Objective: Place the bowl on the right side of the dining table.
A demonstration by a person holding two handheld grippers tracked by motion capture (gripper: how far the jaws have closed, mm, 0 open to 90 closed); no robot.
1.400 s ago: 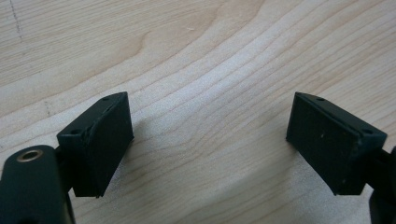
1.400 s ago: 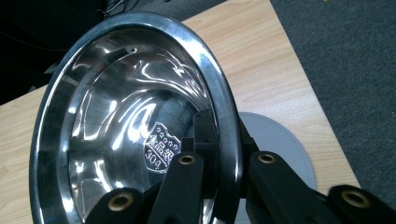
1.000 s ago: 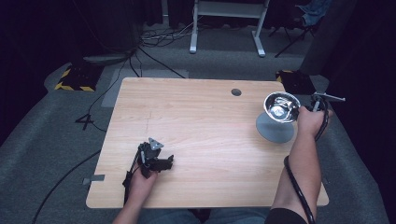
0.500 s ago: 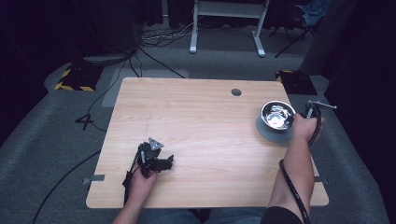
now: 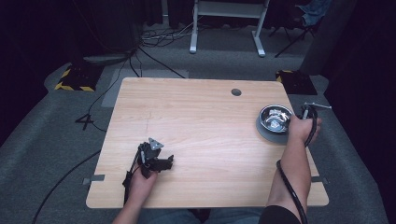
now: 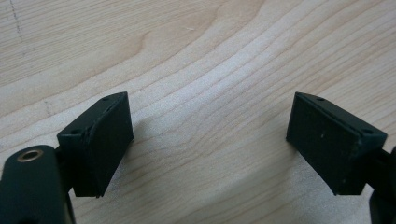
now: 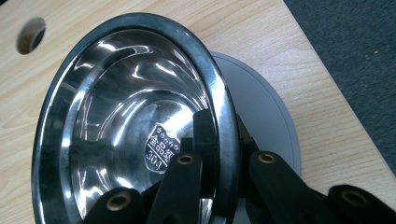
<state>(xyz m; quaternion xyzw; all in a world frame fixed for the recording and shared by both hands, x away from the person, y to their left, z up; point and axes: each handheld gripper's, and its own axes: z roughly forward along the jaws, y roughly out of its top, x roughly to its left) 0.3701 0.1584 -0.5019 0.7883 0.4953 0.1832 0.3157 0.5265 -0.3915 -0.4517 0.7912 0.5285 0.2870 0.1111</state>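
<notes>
High view first, reading from the left: our left gripper (image 5: 159,161) rests low on the wooden surface (image 5: 196,116) near the front edge, and in the left gripper view its two jaws stand wide apart over bare wood grain, released and holding nothing. Nothing lies between or near them.

Moving right, the steel bowl (image 5: 275,118) sits on a grey round plate (image 5: 264,133) close to the right edge of the surface, well apart from the left gripper. Our right gripper (image 7: 223,161) is clenched on the bowl's rim: in the right gripper view one jaw lies inside the bowl against the wall and the other outside it, the rim pinched between them. The bowl looks tilted toward the camera there, though we cannot tell whether its base is fully seated on the plate.

We judge the main risk to be the grip itself. A thin, polished rim held at one point could slip or pivot between the jaws, so the bowl might swing down and knock the plate. Because both sit so near the right edge, a nudge could slide the plate or the bowl off the surface. A quick release could also leave the bowl rocking on the plate.
</notes>
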